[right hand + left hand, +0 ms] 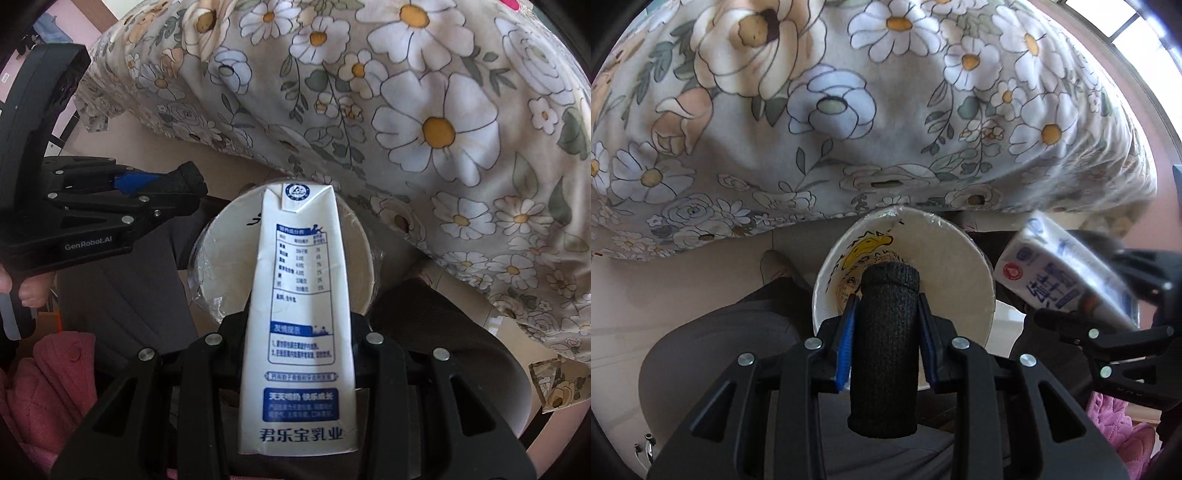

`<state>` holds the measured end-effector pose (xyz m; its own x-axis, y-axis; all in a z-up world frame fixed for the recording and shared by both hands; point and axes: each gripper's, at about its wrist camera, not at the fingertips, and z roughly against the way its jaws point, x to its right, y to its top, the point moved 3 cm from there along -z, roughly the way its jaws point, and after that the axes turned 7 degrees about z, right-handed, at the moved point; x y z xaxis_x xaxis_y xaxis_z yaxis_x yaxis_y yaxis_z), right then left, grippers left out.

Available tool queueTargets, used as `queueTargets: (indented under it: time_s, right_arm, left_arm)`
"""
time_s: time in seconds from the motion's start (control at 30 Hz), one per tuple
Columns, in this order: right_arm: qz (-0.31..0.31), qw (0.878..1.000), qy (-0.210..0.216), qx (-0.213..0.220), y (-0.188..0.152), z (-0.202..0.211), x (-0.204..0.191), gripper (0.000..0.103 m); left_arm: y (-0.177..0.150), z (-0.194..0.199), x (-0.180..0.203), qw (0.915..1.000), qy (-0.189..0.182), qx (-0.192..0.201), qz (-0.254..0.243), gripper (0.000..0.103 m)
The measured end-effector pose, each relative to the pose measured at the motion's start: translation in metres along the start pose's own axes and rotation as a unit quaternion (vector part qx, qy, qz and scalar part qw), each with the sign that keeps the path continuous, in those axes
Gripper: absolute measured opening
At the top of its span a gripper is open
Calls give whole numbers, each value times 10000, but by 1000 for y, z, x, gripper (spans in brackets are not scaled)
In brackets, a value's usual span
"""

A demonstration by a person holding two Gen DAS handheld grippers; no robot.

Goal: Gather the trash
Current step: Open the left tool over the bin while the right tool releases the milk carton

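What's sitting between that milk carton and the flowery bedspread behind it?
In the right wrist view, the round paper bowl lies there: the milk carton, held by the right gripper, points over its open mouth, and the floral bedspread hangs just beyond.

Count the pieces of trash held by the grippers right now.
2. A white paper bowl has its rim pinched in the left gripper. A milk carton is clamped in the right gripper, hanging over the bowl's mouth. More trash may lie out of view.
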<state>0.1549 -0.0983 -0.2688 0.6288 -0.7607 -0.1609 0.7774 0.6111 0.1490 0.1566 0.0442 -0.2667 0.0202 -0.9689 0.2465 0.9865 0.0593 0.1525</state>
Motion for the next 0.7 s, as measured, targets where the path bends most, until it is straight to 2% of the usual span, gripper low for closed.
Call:
queueTargets:
  time_s: [0.43, 0.7]
  right_arm:
    - [-354, 9956, 306, -815, 6, -99, 23, 38]
    - [-598, 9913, 281, -1143, 14, -145, 35, 38]
  left_arm:
    - [12, -92, -8, 9956, 6, -869, 342, 33]
    - [15, -139, -9, 9912, 47, -1265, 386, 33]
